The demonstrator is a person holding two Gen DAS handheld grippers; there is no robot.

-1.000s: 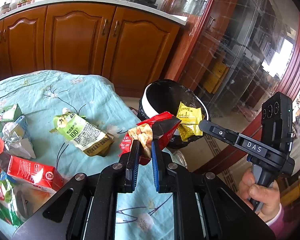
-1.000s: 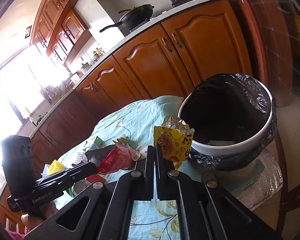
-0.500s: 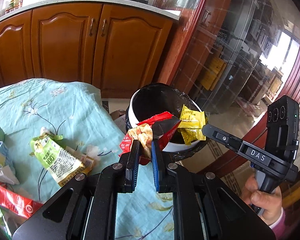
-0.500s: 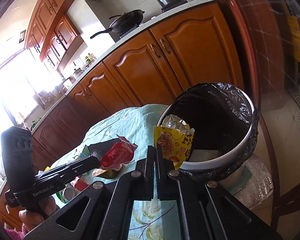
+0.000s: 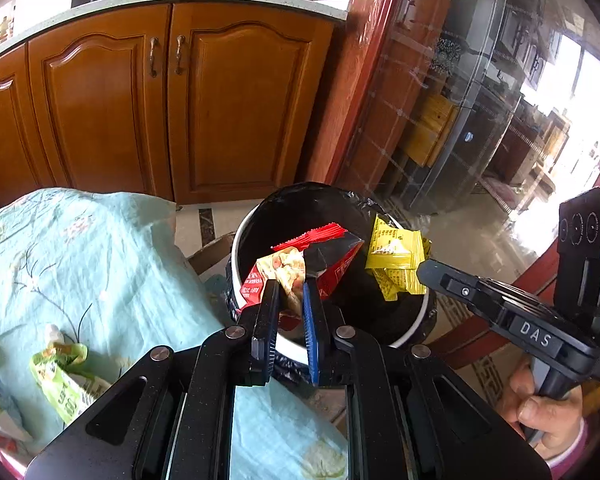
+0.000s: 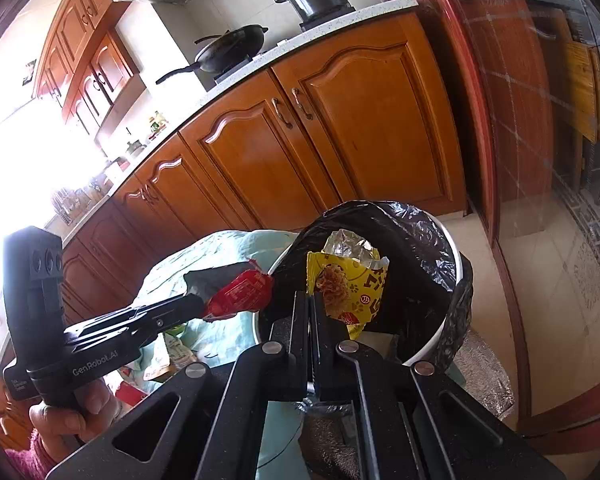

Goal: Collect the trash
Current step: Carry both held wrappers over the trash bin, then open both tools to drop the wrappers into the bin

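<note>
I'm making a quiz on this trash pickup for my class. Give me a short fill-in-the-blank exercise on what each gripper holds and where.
1. The left gripper is shut on a ____ snack wrapper.
2. The right gripper is shut on a ____ snack packet.
3. Both pieces hang over the white bin lined with a ____ bag.
4. A green wrapper lies on the ____ tablecloth.

Missing words: red; yellow; black; light blue

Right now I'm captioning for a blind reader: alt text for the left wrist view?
The left gripper pinches a red snack wrapper over a black-lined bin; the right gripper holds a yellow wrapper beside it.
</note>
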